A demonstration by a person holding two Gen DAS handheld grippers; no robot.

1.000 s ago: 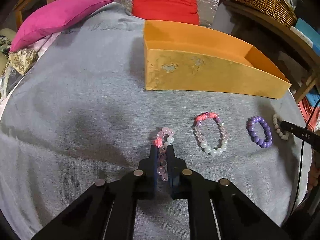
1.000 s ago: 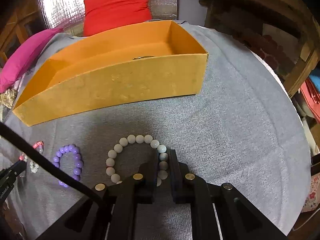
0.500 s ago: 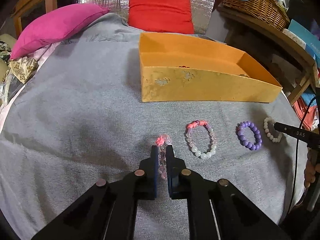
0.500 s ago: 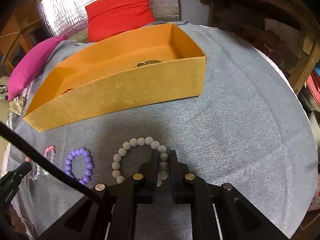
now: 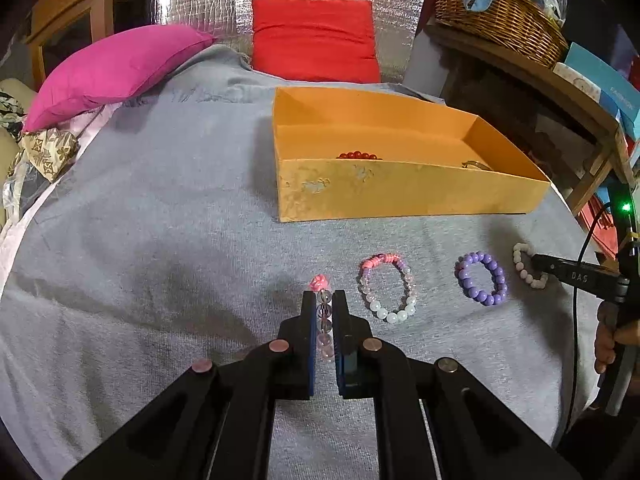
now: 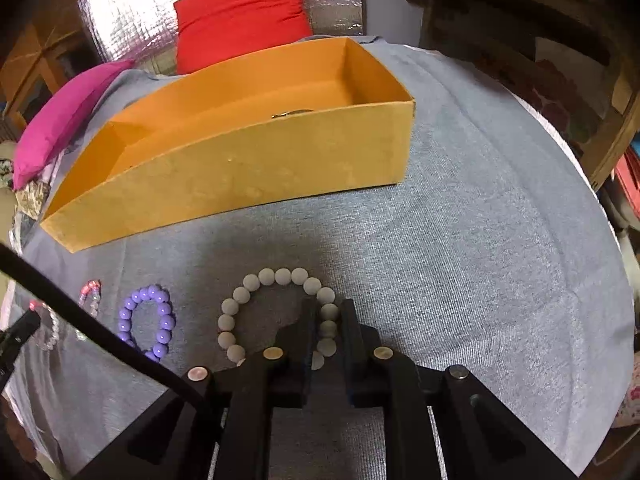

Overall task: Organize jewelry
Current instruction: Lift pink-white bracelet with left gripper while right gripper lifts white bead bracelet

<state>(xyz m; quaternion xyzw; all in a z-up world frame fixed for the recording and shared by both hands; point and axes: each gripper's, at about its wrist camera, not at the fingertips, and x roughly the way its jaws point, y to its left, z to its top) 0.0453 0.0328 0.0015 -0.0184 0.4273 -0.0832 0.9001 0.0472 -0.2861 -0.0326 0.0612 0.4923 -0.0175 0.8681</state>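
Observation:
My left gripper (image 5: pixel 324 300) is shut on a pink clear-bead bracelet (image 5: pixel 323 312), held edge-on above the grey cloth. My right gripper (image 6: pixel 328 308) is shut on the right side of a white bead bracelet (image 6: pixel 256 284); it also shows in the left wrist view (image 5: pixel 520 258). A pink-and-white bracelet (image 5: pixel 386 292) and a purple bracelet (image 5: pixel 480 278) lie on the cloth between them. The orange box (image 5: pixel 400 192) stands beyond, holding a red bead bracelet (image 5: pixel 358 155) and a metal piece (image 5: pixel 476 165).
The grey cloth (image 5: pixel 160 220) covers a round table. A magenta cushion (image 5: pixel 112 68) and a red cushion (image 5: pixel 316 40) sit at the back. A wicker basket (image 5: pixel 496 12) stands on a wooden shelf at the right. A black cable (image 6: pixel 100 332) crosses the right wrist view.
My left gripper has lifted and drawn back with the pink bracelet, which now hangs edge-on between the fingers. The right gripper stays shut on the white bracelet and has risen slightly.

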